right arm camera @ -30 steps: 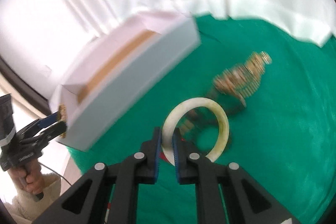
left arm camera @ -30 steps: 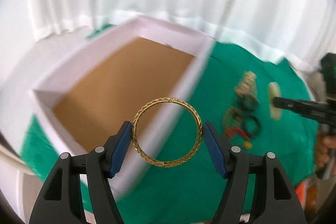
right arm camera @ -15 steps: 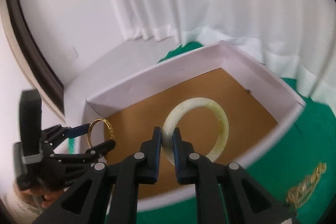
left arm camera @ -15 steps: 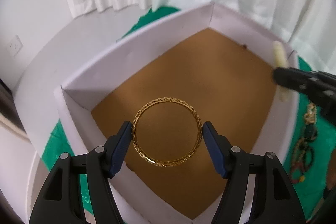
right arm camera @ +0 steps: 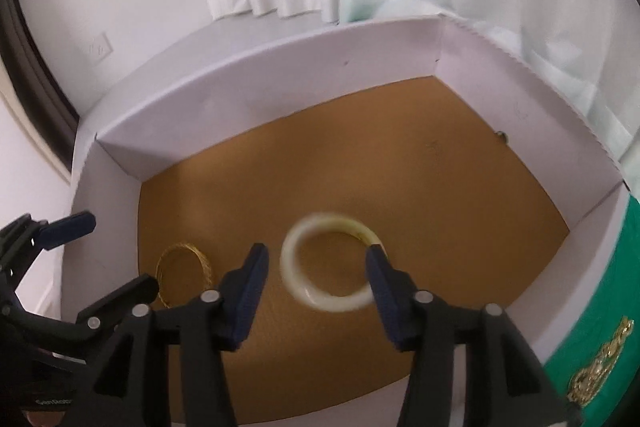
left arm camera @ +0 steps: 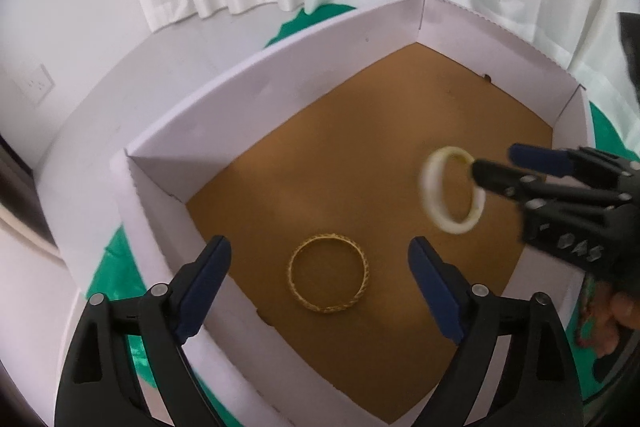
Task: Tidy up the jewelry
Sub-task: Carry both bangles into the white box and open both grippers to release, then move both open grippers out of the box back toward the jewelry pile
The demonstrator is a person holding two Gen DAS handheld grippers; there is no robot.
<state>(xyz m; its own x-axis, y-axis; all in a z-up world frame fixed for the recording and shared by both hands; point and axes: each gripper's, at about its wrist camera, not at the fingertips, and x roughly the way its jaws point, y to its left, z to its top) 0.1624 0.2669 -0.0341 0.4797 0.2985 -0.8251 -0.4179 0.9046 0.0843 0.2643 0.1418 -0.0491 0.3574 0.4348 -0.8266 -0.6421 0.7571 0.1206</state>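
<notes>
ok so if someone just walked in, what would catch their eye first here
Probably the blurred white bangle between the opening jaws of the right tool, over the brown floor of the white box. Next, the gold bangle near the box's front-left corner, loose between the opening jaws of the left tool.

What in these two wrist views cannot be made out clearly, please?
- White bangle: motion-blurred in both views as the right gripper jaws are opening; whether it has landed on the box floor is unclear.
- Gold bangle: right view, its near edge hidden by the left gripper.
- Jewelry on the green cloth: right view, blurred near the edge.
</notes>
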